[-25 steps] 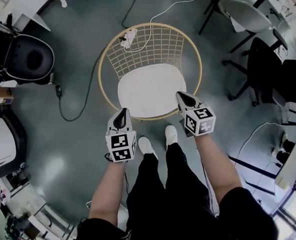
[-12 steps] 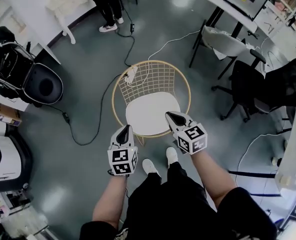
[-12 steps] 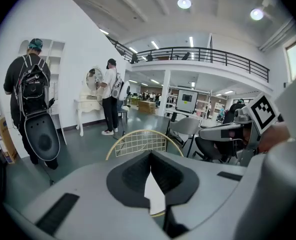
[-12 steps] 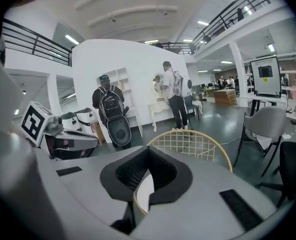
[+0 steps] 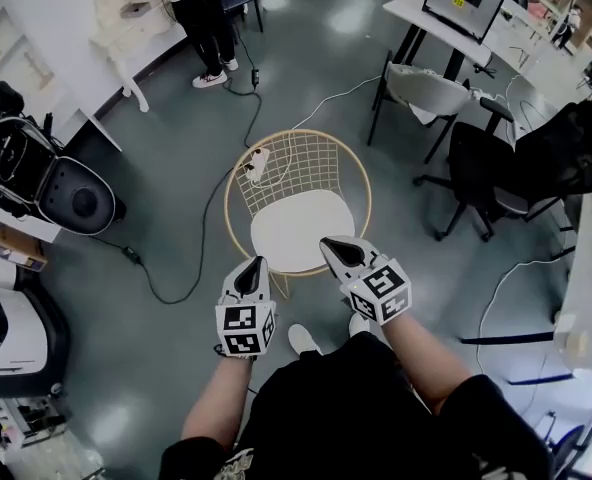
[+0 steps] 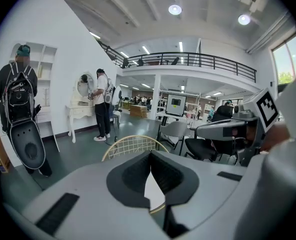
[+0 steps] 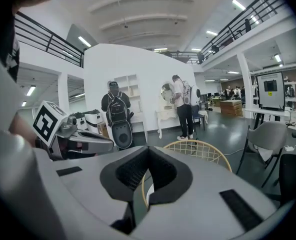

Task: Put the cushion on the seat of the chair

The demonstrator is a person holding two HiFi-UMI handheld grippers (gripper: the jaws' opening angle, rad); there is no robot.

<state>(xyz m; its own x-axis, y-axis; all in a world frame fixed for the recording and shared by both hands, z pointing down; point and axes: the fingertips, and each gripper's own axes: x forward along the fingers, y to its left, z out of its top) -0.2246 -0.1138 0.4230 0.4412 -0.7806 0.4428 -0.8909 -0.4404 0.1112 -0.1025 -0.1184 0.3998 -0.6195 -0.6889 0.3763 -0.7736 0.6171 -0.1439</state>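
Glossy grey floor, trailing black cable, black office chairs, white desk beneath ceiling lights

A white, rounded cushion is lying flat, filling the seat of a round chair with a gold wire-mesh back and hoop rim, which is standing upright on the grey floor.

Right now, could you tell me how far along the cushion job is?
Looks done: the white rounded cushion lies flat on the seat of the round gold wire chair. In hand: nothing; the left gripper and right gripper are both shut, empty, clear of it. Left: nothing that I can see.
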